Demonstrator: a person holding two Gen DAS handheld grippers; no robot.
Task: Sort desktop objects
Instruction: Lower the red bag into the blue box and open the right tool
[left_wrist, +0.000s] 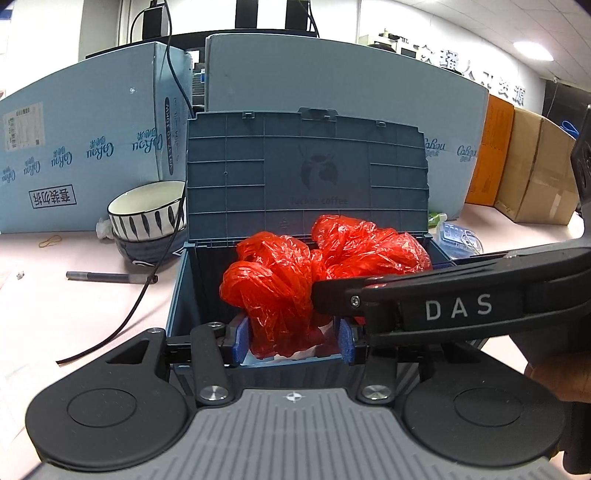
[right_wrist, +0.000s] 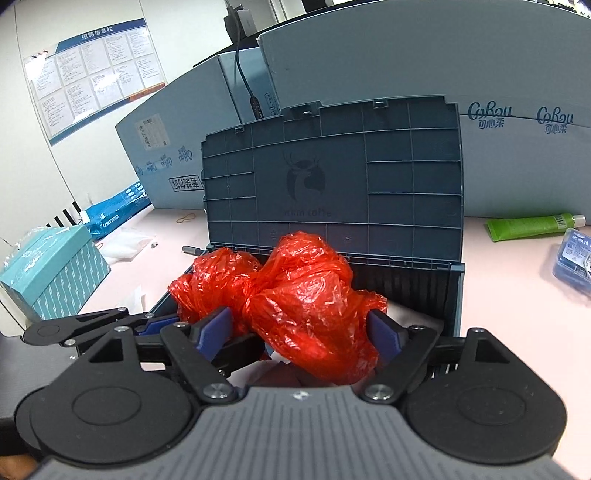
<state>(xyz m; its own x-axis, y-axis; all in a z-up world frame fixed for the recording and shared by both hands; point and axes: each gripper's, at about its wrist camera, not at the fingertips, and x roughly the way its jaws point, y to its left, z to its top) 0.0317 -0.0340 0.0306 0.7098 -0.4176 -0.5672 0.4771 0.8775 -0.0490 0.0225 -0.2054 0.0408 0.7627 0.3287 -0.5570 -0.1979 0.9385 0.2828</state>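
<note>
A crumpled red plastic bag (left_wrist: 280, 288) sits in the open blue storage box (left_wrist: 177, 295), whose ribbed lid (left_wrist: 306, 170) stands upright behind it. My left gripper (left_wrist: 293, 338) is closed on the bag's lower part at the box's near edge. My right gripper (right_wrist: 301, 330) holds the same red bag (right_wrist: 306, 306) between its blue pads (right_wrist: 216, 328) over the box (right_wrist: 452, 291). The right gripper's arm (left_wrist: 461, 299) crosses the right side of the left wrist view.
Two stacked bowls (left_wrist: 147, 218), a grey pen (left_wrist: 107, 277) and a black cable (left_wrist: 133, 306) lie left of the box. A green tube (right_wrist: 532, 225) and a blue packet (right_wrist: 576, 258) lie right of it. A teal box (right_wrist: 55, 273) stands far left. Pale blue cartons (left_wrist: 85, 147) back the desk.
</note>
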